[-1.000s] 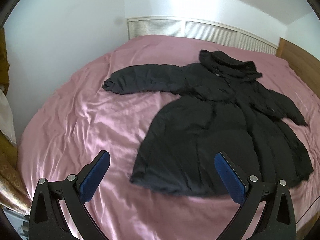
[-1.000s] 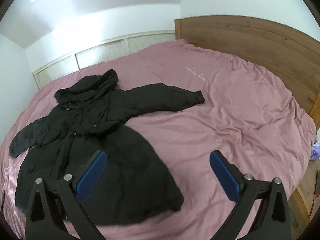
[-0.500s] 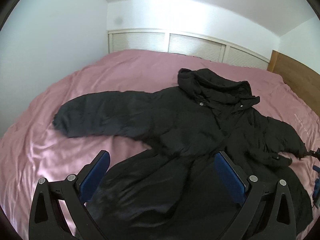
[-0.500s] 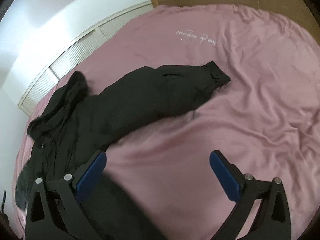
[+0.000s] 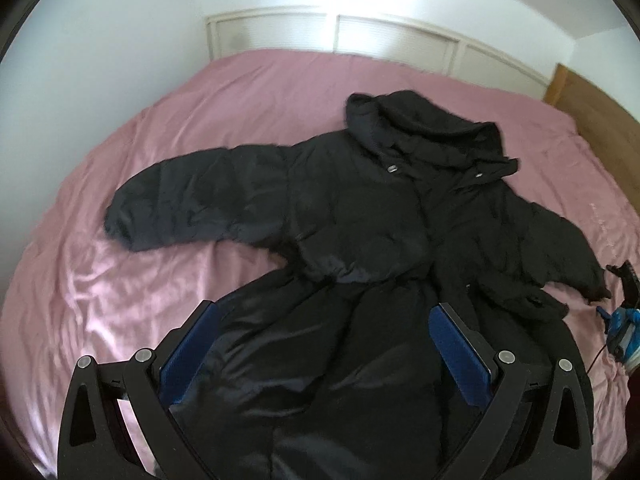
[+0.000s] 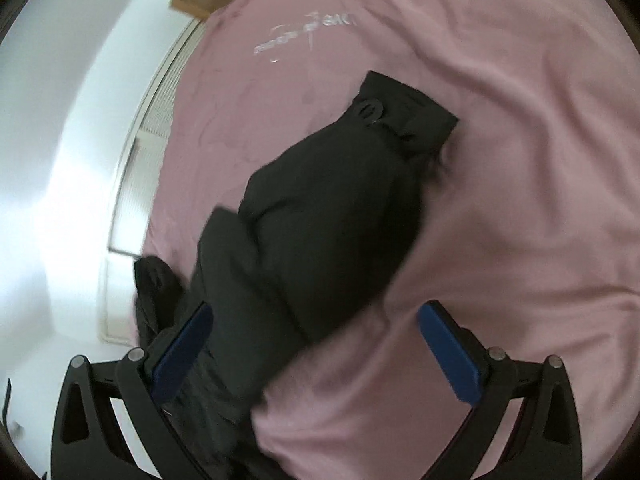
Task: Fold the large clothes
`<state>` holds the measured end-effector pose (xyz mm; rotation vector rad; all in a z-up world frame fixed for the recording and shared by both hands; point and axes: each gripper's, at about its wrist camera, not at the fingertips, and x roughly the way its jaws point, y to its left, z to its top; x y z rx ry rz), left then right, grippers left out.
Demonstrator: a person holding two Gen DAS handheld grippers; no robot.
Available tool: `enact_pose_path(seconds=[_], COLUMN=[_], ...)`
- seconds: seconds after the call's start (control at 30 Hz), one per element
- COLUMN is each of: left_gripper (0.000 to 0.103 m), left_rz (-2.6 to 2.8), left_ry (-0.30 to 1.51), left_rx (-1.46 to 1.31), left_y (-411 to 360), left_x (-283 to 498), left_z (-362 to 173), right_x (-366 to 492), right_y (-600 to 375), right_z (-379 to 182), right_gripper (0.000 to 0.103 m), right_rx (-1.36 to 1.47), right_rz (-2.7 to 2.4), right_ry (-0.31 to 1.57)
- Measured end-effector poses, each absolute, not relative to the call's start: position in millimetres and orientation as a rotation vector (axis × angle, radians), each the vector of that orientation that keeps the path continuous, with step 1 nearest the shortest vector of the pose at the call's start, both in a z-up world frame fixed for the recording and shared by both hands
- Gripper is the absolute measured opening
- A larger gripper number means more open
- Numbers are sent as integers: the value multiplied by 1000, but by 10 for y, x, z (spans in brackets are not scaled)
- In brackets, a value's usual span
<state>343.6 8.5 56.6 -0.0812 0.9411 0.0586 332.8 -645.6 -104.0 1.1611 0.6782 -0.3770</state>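
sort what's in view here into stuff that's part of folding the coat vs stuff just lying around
Part of the job:
black coat
its sleeve
left gripper
right gripper
pink bedsheet

Just there:
wooden headboard
white louvred panels

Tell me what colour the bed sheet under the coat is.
Pink; the bed sheet shows best in the left wrist view, under the black coat.

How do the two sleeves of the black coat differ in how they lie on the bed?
The sleeve on the picture's left stretches out flat and straight from the coat, and its cuff looks plain. The other sleeve slopes down closer to the coat's body, and its cuff carries a buttoned tab. Both are black, padded, and rest on the pink sheet; neither gripper holds them.
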Motion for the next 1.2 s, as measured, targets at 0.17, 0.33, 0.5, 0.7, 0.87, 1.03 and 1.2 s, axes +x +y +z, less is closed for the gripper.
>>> enact_pose_path(seconds=[0.17, 0.33, 0.5, 0.7, 0.87, 1.03, 1.2], left_gripper=[102, 102, 102, 102, 102, 101, 101], left_rz=[136, 186, 210, 205, 239, 253, 250], left_ry=[993, 1021, 1041, 1031, 994, 970, 983], left_rx=[-92, -135, -154, -140, -177, -249, -304], left_y=[113, 57, -65, -150, -67, 84, 261], left_x=[3466, 3542, 3574, 3547, 3460, 3324, 3192], left_z=[734, 863, 932, 1186, 1426, 1632, 1714], right_x=[3561, 3542, 3568, 3737, 3872, 3993, 4178], right_y=[-6705, -6983, -7143, -7136, -7148, -7072, -6869], right_z=[-1165, -1416, -1575, -1427, -1134, -757, -290], right_gripper=[103, 103, 91, 29, 17, 15, 13], right_rx=[1224, 1349, 1443, 1412, 1339, 1248, 1106], right_rz=[-382, -446, -484, -455, -429, -390, -349], right_ry=[693, 672, 684, 691, 716, 727, 762])
